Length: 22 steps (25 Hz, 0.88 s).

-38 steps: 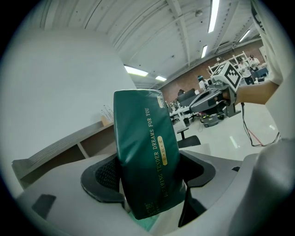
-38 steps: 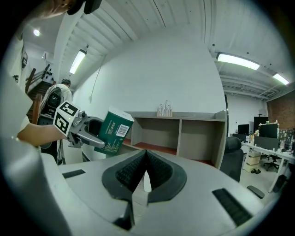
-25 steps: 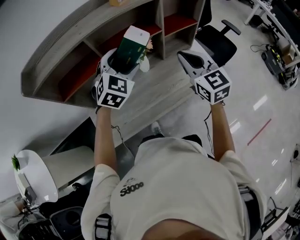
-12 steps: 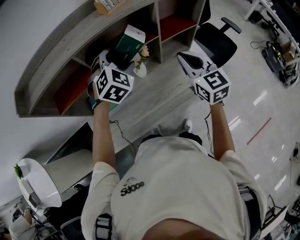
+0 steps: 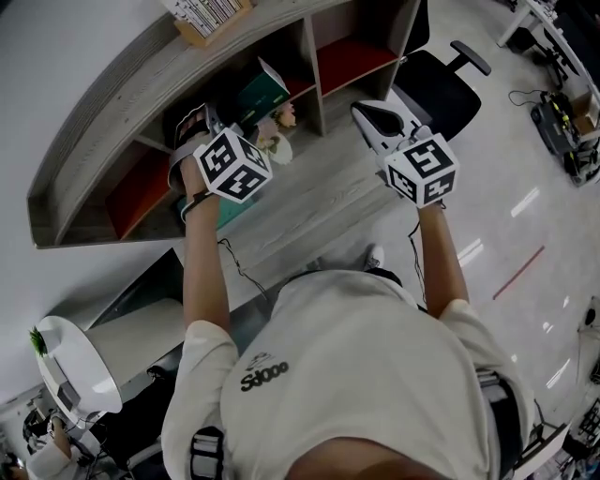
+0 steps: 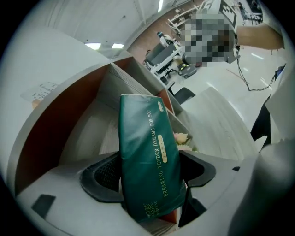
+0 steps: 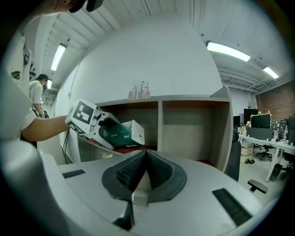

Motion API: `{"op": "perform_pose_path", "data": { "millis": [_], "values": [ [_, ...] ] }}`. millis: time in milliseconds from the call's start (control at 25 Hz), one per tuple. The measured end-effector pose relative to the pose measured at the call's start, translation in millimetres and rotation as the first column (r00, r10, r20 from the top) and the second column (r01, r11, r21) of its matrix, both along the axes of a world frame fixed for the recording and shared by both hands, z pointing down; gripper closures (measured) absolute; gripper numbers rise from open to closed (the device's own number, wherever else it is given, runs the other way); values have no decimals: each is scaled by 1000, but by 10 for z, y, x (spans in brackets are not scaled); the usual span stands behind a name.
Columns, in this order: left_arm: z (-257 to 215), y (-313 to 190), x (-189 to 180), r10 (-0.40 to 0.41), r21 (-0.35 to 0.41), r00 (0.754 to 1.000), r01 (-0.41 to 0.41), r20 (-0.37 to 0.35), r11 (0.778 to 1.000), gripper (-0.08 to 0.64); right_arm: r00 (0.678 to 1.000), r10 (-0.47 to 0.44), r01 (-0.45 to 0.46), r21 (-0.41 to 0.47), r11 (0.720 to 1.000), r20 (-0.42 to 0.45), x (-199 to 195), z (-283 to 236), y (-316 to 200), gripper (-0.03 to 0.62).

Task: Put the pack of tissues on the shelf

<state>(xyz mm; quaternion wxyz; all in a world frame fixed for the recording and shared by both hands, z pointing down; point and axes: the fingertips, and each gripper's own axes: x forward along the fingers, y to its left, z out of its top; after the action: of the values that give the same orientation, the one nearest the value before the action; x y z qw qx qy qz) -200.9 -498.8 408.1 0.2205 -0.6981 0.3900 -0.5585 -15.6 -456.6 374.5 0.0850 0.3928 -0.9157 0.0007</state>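
The pack of tissues (image 5: pixel 261 91) is dark green with a white end and gold print. My left gripper (image 5: pixel 228 114) is shut on it and holds it at the mouth of a shelf compartment with a red floor. In the left gripper view the pack (image 6: pixel 147 152) stands upright between the jaws of the gripper (image 6: pixel 150 179), with the compartment (image 6: pixel 83 124) behind it. The right gripper view shows the pack (image 7: pixel 120 132) angled into the left compartment of the shelf (image 7: pixel 159 120). My right gripper (image 5: pixel 364 112) hangs over the desk to the right, shut and holding nothing (image 7: pixel 146 159).
A pale wooden desk (image 5: pixel 309 202) runs below the shelf, with a small flower ornament (image 5: pixel 279 124) on it. A printed box (image 5: pixel 208 14) sits on top of the shelf. A black office chair (image 5: pixel 436 80) stands at the right. A person (image 7: pixel 36 94) stands at far left.
My left gripper has carried the pack left and further in toward the shelf compartment. The right gripper has barely moved.
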Motion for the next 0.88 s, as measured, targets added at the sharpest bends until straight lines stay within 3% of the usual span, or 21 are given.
{"op": "perform_pose_path", "data": {
  "millis": [160,560,760,880],
  "values": [
    [96,-78,135,39,-53,999,-41,-28,998,173,1000,11,-11,-13,1000,-11,19,30,-61,588],
    [80,-94,258,90,-51,982,-99,-165,994,173,997,62,-63,-44,997,-43,96,147,-83,587],
    [-18,9,351,93,-86,938,-129,-333,988,178,997,69,-70,-52,996,-19,113,126,-65,588],
    [-76,10,358,83,-63,918,-116,-387,991,303,997,71,-71,-56,996,-9,101,111,-54,588]
  ]
}}
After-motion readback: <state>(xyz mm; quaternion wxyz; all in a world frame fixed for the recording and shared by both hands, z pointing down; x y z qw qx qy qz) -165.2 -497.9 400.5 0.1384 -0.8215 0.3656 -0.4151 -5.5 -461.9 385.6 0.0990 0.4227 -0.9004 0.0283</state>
